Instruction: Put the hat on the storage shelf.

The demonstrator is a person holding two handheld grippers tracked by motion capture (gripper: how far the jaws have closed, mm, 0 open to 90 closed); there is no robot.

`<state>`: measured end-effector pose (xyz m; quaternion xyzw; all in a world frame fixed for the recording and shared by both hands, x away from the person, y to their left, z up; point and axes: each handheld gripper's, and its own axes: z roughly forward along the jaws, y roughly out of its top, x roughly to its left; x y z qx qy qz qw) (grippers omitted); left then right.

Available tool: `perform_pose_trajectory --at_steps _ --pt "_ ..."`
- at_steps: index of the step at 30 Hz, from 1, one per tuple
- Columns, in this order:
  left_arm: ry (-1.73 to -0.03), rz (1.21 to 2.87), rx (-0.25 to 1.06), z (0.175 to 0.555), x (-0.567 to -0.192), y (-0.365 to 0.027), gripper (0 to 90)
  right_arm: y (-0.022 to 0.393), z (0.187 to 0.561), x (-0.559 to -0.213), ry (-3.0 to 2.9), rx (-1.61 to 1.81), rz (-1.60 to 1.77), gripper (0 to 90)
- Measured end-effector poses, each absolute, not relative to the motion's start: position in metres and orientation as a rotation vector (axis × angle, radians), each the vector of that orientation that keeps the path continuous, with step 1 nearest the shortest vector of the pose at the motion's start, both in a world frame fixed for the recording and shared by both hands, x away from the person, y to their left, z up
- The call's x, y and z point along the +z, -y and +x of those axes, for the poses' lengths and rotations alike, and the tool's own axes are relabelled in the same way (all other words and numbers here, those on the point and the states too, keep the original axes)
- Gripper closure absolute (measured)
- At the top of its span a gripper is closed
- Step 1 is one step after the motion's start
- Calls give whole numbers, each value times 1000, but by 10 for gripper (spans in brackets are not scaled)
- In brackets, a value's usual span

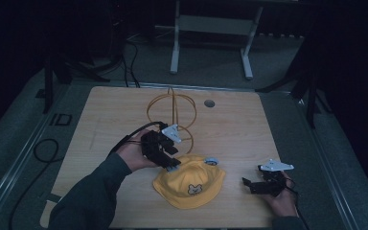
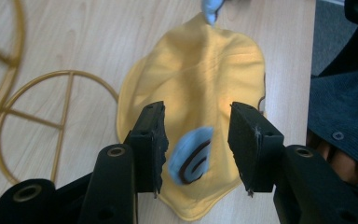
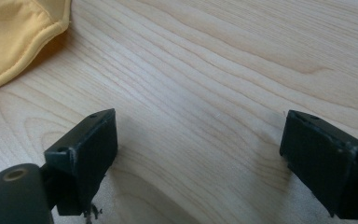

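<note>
In the high view, a yellow hat (image 1: 189, 184) lay on the desk (image 1: 105, 115), near the front edge. It had a small bear face on it and a blue ear at the top. The left hand-held gripper (image 1: 171, 165) was at the hat's back left edge, over another blue ear. A gold wire stand (image 1: 171, 112) stood just behind it, close to the gripper. A small round hole (image 1: 209, 103) sat farther back on the desk. The right hand-held gripper (image 1: 247, 184) rested on the desk, apart from the hat on its right side. The room around the desk was dark, and the things back there were hard to make out.

In the left gripper view, the jaws stood partly open over the hat (image 2: 200, 84). A blue ear (image 2: 192, 156) lay between them, a bit blurry. I could not tell if the pads touched it. The gold stand (image 2: 60, 121) lay to the left, cut off by the picture's edge. A dark sleeve (image 2: 342, 107) showed at the right.

In the right gripper view, the jaws stood wide open over bare desk (image 3: 214, 70), holding nothing. A bit of the hat's brim (image 3: 14, 42) showed in the top left corner; the rest was cut off.
</note>
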<state>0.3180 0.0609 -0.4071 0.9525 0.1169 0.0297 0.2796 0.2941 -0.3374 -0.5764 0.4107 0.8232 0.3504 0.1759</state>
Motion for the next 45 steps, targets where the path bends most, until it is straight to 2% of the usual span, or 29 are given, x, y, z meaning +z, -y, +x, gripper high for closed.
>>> perform_pose_trajectory --at_steps 13,27,31,33,34,45 --pt "-274 2615 32 320 -429 -22 566 337 294 -576 -2332 992 1166 110" --pt "-240 2724 94 324 -447 6 605 337 294 -576 -2332 992 1165 111" --pt "-243 2728 86 325 -449 7 667 337 294 -576 -2332 992 1163 110" --pt "-239 2727 95 325 -449 6 795 337 294 -576 -2331 992 1163 111" --pt "-241 2729 90 325 -448 6 828 337 294 -576 -2331 992 1163 110" --pt "-236 2730 94 323 -434 -10 839 337 294 -576 -2332 992 1166 110"
